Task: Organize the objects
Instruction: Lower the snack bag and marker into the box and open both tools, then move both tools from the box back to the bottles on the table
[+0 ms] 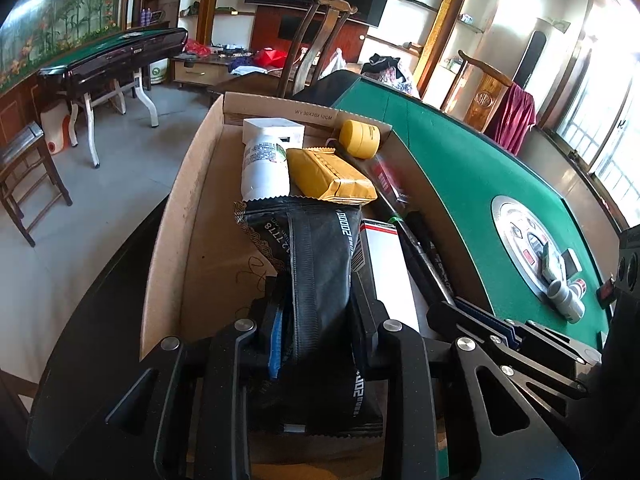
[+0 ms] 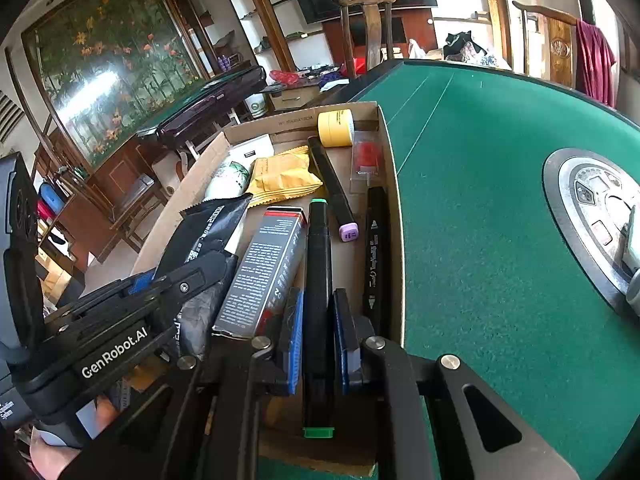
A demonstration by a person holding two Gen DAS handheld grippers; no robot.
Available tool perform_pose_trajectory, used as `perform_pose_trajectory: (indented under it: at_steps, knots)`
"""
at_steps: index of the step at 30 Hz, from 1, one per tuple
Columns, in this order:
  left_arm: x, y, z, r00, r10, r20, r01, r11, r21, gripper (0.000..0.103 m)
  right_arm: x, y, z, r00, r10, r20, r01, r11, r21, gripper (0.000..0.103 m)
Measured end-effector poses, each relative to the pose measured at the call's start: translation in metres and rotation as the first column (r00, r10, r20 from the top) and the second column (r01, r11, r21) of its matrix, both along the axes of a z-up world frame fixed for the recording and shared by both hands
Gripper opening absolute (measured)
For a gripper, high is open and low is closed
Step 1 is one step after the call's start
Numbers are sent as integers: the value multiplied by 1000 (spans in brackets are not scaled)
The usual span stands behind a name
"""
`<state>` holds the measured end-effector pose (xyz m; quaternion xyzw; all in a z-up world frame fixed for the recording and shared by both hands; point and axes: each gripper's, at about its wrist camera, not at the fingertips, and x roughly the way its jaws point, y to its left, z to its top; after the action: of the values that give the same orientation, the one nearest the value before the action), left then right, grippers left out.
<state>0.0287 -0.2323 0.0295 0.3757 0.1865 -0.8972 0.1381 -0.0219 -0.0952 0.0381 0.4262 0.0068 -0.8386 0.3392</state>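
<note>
**2 grips over 1 cardboard box**

Holding a black foil packet [image 1: 316, 280] in my left gripper [image 1: 316, 320], I have its blue-padded fingers [image 1: 276, 344] pressed against the packet's crinkled sides. The packet is dark and glossy, with a serrated top edge, white numerals along its seam and a gold patterned border on 1 corner. It hangs over the near end of the open cardboard box [image 1: 188, 208], which sits on the green felt table [image 1: 472, 184].

My right gripper [image 2: 318, 328] pinches a black marker [image 2: 318, 280] between its blue pads [image 2: 292, 332]; the marker is long and slim, with a green cap at each end, lying lengthwise in the box.

Just left of that marker lies a grey and red carton [image 2: 264, 272]. To its right sit a second black marker with white lettering [image 2: 376, 256] and a black marker with a purple end [image 2: 340, 200]. Farther back are a yellow snack packet [image 1: 328, 172], a white bottle with a green label [image 1: 264, 168], a white box [image 1: 274, 130], a round yellow jar [image 1: 360, 138] and a clear pack with something red inside [image 2: 366, 160].
</note>
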Motion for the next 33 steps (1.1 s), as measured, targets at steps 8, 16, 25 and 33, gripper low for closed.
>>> perform_pose_trajectory:
  at_steps: [8,16,25,33]
  knots:
    - [-8,8,-1,1000,-19,19,20,999,-26,31,-1,1,-1,1000,-2,2,2,1000,4,13]
    - [-5,9,2,999,-18,32,18,1000,0,44,-1,8,5,1000,-3,-10,3,1000,-5,14]
    - [15,20,36,997,-17,-69,16,1000,-18,44,-14,69,32,997,-72,-7,70,991,-117,14]
    - [11,68,47,986,-145,-79,141,988,-57,47,-66,192,29,957,-288,11,288,954,-81,14]
